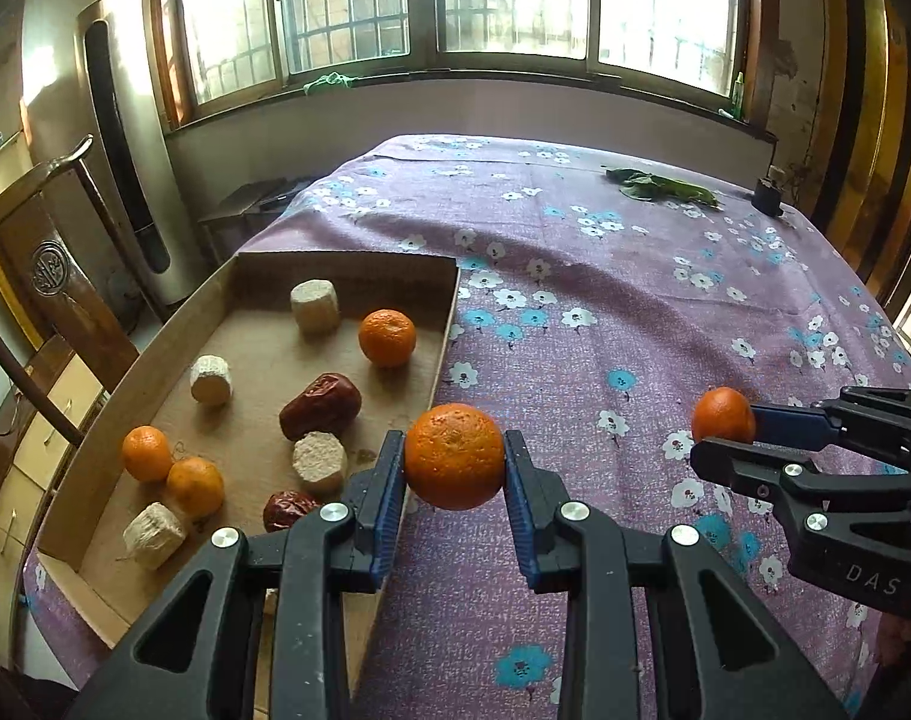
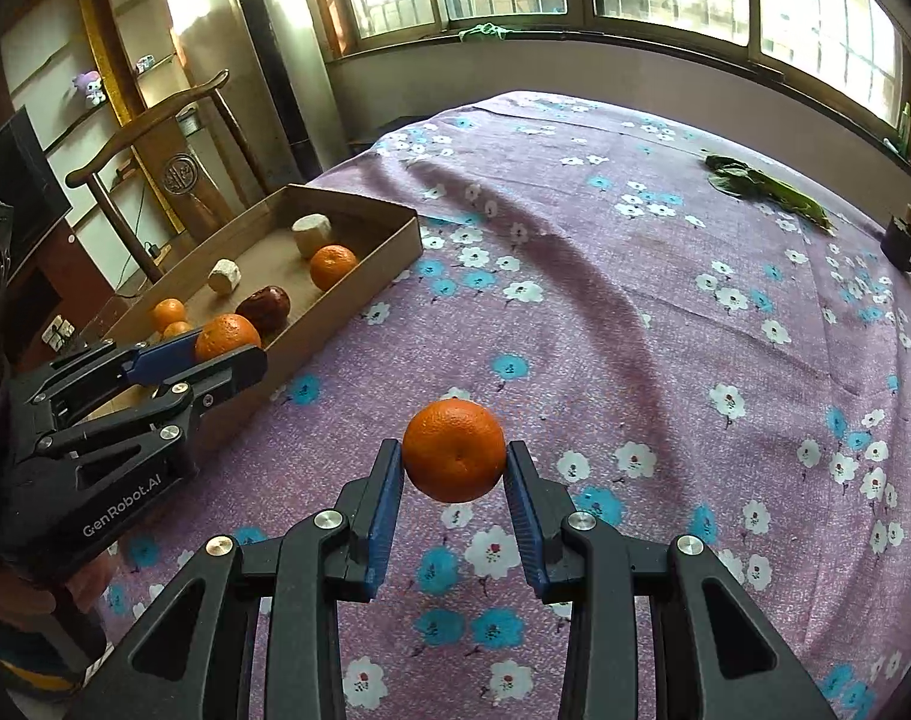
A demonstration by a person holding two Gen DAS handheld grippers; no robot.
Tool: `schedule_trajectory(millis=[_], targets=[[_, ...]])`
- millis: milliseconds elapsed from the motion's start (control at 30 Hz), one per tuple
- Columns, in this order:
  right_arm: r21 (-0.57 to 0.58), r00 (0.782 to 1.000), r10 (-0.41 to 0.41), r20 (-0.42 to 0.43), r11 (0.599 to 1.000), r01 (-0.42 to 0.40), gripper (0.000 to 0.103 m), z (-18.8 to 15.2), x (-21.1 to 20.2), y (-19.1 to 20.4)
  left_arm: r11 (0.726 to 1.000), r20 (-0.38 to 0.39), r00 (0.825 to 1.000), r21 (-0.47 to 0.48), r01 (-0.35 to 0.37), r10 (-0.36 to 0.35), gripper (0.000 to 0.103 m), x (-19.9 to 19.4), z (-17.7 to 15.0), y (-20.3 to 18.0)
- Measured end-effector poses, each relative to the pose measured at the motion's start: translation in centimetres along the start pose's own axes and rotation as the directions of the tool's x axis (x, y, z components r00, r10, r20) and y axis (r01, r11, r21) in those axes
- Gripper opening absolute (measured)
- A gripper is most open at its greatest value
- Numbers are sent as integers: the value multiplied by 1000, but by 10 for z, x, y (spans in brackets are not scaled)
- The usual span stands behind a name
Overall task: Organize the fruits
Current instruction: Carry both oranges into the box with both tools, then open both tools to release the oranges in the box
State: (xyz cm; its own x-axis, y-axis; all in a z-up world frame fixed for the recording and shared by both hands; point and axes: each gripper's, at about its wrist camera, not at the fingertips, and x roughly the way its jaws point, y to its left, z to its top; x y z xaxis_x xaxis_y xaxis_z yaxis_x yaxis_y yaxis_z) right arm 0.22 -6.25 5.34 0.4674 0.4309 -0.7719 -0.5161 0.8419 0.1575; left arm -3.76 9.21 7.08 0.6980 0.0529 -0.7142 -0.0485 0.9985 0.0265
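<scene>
Both grippers loaded. Left gripper (image 1: 454,456) is clamped on an orange (image 1: 454,457), pads pressing its 2 sides, fruit carried clear of the purple flowered cloth (image 1: 605,300) on the tabletop. Right gripper (image 2: 454,461) is clamped the same way on a second orange (image 2: 454,451), also in the air.

The cardboard tray (image 1: 347,261) lies to the left of the left gripper, its near wall just below and beside the held fruit. Inside it: 3 oranges, 2 dark red dates, 4 pale cylinder pieces. Right gripper is further off, to the right of the left one.

Risks, as I judge them:
- Round, slick peel held at 2 small contact patches; a tilt or jolt could roll either fruit out.
- Left gripper low over the tray wall; fingers could knock the wall and shift the tray.
- A drop from height onto the crowded floor could bounce out or scatter the pieces.
- Both grippers heading for 1 tray may collide.
</scene>
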Motion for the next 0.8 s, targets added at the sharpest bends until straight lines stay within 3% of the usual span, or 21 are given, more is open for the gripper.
schedule_trajectory(millis=[433, 800], targets=[[-144, 997, 81, -19, 986, -83, 38, 40, 31, 69, 989, -4, 996, -120, -84, 84, 30, -8, -4, 81], [-233, 988, 97, -118, 965, -122, 38, 74, 91, 105, 978, -57, 992, -170, -124, 116, 30, 17, -3, 118]])
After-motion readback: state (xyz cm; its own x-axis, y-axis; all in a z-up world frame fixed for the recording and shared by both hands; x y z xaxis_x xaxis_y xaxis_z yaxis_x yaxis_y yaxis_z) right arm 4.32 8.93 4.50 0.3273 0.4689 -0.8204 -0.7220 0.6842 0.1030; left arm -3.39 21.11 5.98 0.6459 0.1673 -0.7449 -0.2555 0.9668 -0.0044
